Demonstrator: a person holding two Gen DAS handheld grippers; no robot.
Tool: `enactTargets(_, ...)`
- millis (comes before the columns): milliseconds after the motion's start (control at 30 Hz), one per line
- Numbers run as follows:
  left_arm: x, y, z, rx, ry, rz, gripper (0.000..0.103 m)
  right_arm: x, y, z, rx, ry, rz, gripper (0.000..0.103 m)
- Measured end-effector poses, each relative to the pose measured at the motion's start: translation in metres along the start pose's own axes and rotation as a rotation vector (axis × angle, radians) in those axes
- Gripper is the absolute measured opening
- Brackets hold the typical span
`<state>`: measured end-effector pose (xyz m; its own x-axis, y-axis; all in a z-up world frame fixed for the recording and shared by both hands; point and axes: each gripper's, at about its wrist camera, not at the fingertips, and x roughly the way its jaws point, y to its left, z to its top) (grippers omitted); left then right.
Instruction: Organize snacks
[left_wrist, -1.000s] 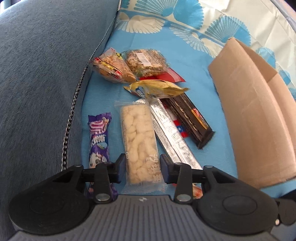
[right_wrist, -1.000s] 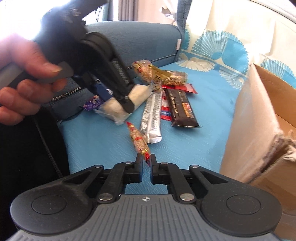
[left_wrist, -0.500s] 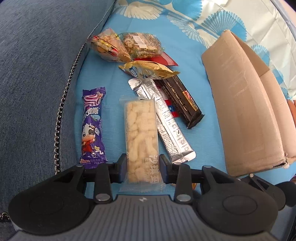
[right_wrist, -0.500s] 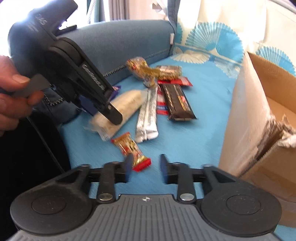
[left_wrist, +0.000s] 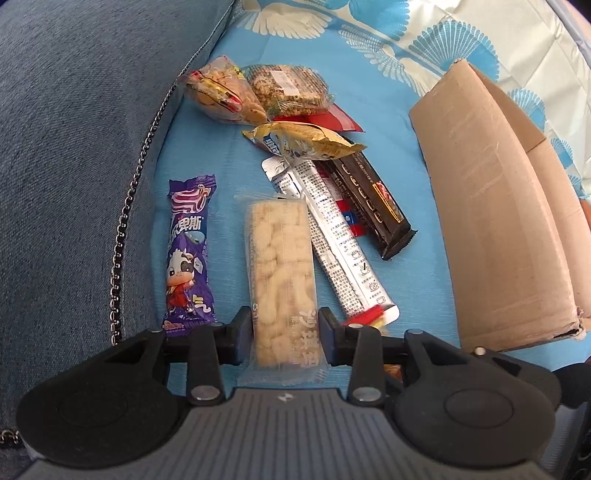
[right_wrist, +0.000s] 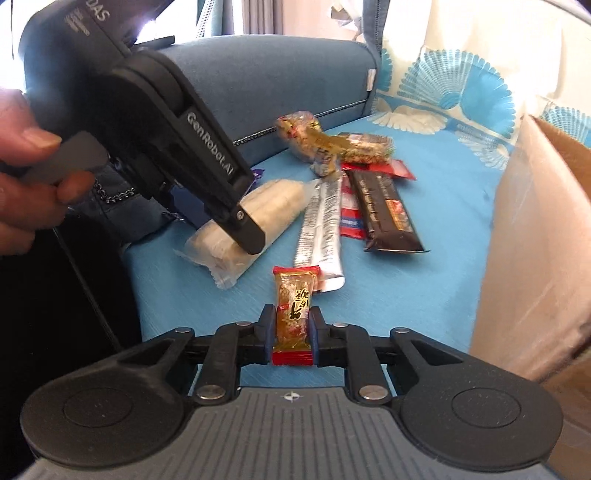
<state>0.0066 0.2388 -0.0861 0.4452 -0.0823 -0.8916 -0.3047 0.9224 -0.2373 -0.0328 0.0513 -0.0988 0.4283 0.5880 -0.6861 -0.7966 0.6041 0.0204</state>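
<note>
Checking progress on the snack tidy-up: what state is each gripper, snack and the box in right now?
Left gripper: shut on the rice bar.
Right gripper: jaws just closed on the small candy.
Purple wafer: lying flat, untouched.
Silver sachet: lying flat, partly under other packets.
Black bar: lying flat.
Box: open.

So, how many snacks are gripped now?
2: the pale rice bar in the left gripper; the small gold candy in the right gripper, whose jaws have just been closing on it.
</note>
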Motion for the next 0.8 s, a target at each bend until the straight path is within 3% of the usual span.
enactTargets(167, 0.003, -0.005, 0.0, 0.026, -0.002, 0.02, 0.042, -0.017, -0.004, 0.002, 0.036, 0.003, -0.057, 0.018)
enactTargets(400, 0.002, -0.008, -0.004, 0.066, -0.007, 0.007, 0.042, -0.012, 0.003, -0.008, -0.003, 0.085, -0.118, 0.019)
enactTargets(567, 0.002, -0.014, -0.009, 0.126, 0.016, -0.029, 0.041, -0.01, -0.004, -0.007, 0.037, 0.089, -0.109, 0.021)
enactTargets(800, 0.012, -0.02, -0.009, 0.149, 0.053, -0.005, 0.042, -0.01, -0.004, -0.006, 0.029, 0.081, -0.107, 0.021)
